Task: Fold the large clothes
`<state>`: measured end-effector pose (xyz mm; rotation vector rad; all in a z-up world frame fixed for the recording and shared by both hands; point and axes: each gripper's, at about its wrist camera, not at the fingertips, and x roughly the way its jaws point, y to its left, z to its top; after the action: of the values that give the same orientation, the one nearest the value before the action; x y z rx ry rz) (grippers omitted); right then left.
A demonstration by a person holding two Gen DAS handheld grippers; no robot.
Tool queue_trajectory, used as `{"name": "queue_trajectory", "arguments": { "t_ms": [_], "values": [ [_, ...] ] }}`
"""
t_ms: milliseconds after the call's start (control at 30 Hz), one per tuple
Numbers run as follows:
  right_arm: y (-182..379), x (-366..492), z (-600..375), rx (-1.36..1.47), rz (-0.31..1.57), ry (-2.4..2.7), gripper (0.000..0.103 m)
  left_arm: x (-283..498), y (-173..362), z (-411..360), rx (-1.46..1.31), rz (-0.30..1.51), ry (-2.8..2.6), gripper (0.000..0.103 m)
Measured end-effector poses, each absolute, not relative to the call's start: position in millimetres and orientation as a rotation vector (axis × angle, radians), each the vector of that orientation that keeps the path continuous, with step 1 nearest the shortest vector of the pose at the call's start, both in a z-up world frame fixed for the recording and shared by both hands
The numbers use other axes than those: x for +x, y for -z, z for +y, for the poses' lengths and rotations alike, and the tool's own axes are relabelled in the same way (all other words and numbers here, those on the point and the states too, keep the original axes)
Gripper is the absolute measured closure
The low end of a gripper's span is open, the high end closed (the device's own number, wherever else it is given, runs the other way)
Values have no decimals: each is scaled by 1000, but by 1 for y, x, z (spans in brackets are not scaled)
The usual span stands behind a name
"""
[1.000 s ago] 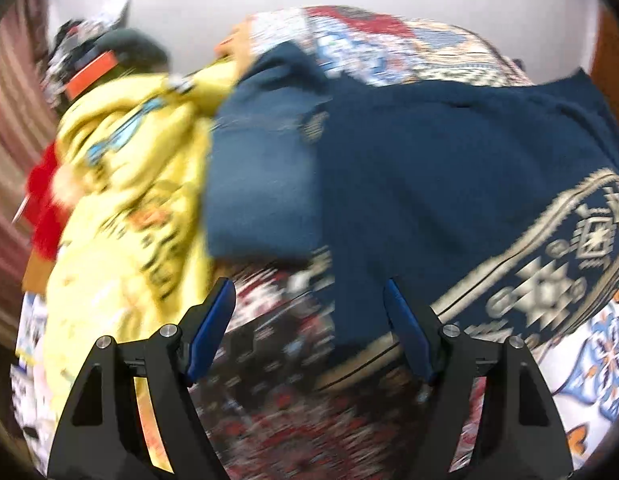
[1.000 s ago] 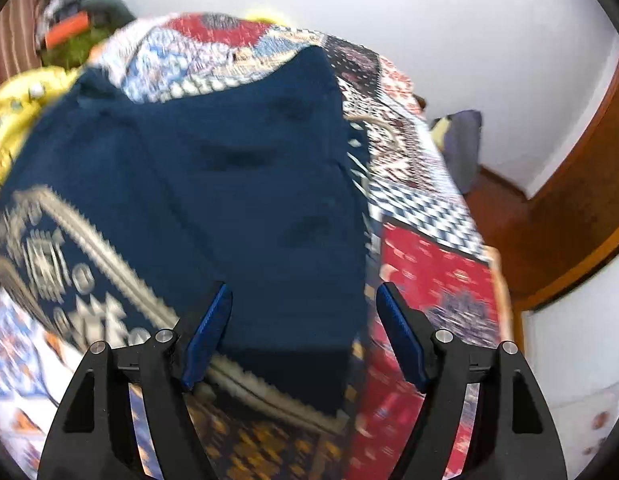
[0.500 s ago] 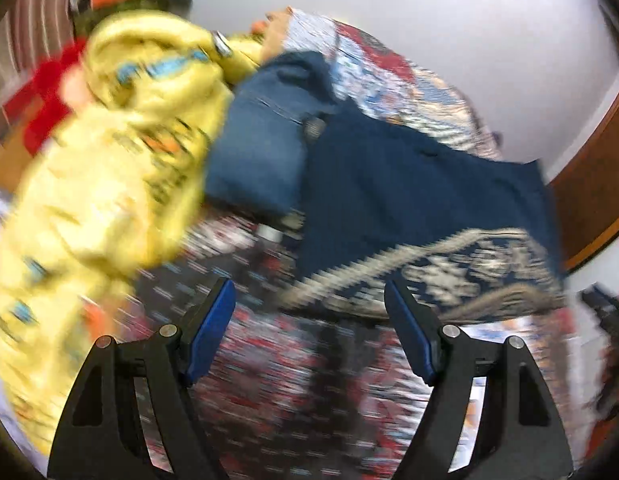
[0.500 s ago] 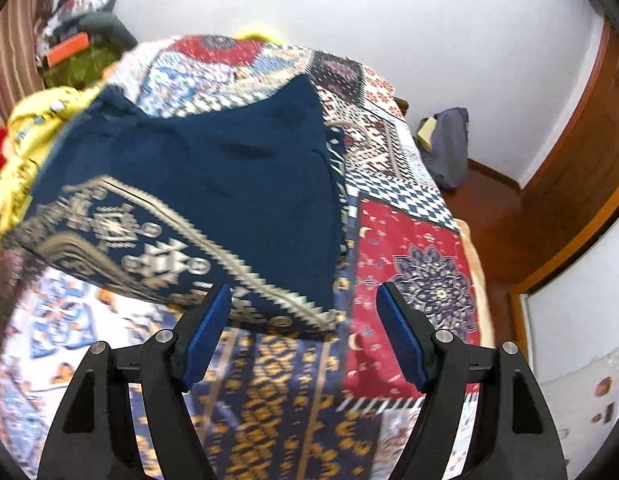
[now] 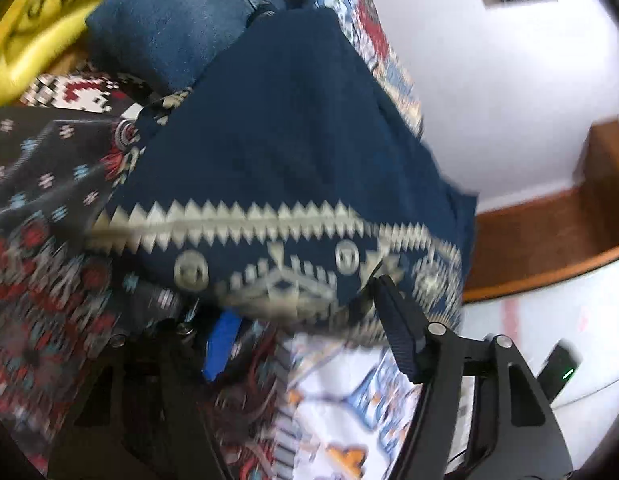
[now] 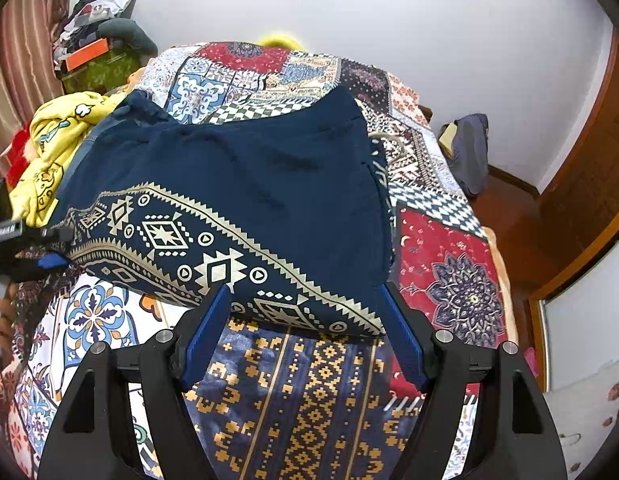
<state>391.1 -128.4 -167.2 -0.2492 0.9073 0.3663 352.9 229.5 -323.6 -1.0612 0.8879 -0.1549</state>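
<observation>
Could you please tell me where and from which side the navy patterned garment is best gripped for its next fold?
Grip the navy garment along its near patterned hem, at the corners. That edge lies free on the bedspread, facing both grippers. The left gripper, jaws closing, already has the hem's left end between its fingers. The right gripper, open and empty, could probably come in low at the right corner.

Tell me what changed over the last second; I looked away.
The left hand-held gripper rolled and dropped to the patterned hem of the navy garment; its jaws are closing around the hem. The right hand-held gripper backed off, open. The garment stayed on the bedspread.
</observation>
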Motion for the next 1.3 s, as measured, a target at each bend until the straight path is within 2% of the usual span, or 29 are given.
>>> {"name": "queue_trajectory", "arguments": {
  "t_ms": [67, 233, 300, 367, 467, 633, 900, 1067, 1233, 1300],
  "values": [
    [171, 393, -127, -245, 924, -366, 31, 361, 325, 233, -1073, 843, 129, 45],
    [178, 398, -124, -234, 962, -365, 31, 383, 319, 224, -952, 755, 6, 46],
    [178, 398, -123, -234, 967, -364, 31, 392, 318, 221, -950, 757, -35, 51],
    [176, 398, -121, -239, 970, -365, 31, 401, 314, 221, -950, 760, -69, 69],
    [167, 395, -117, -248, 959, -374, 31, 403, 297, 215, -890, 747, -98, 82],
    [146, 391, -105, -233, 935, -432, 31, 388, 243, 207, -769, 673, -73, 86],
    [126, 386, -43, -190, 922, -623, 31, 339, 162, 213, -591, 521, -116, 86],
    [150, 386, 16, -221, 963, -730, 31, 326, 153, 222, -438, 541, -179, 86],
    [195, 389, 53, -275, 1064, -762, 31, 328, 169, 222, -447, 592, -175, 86],
    [208, 390, 56, -274, 1082, -754, 21, 332, 175, 218, -449, 604, -175, 86]
  ]
}}
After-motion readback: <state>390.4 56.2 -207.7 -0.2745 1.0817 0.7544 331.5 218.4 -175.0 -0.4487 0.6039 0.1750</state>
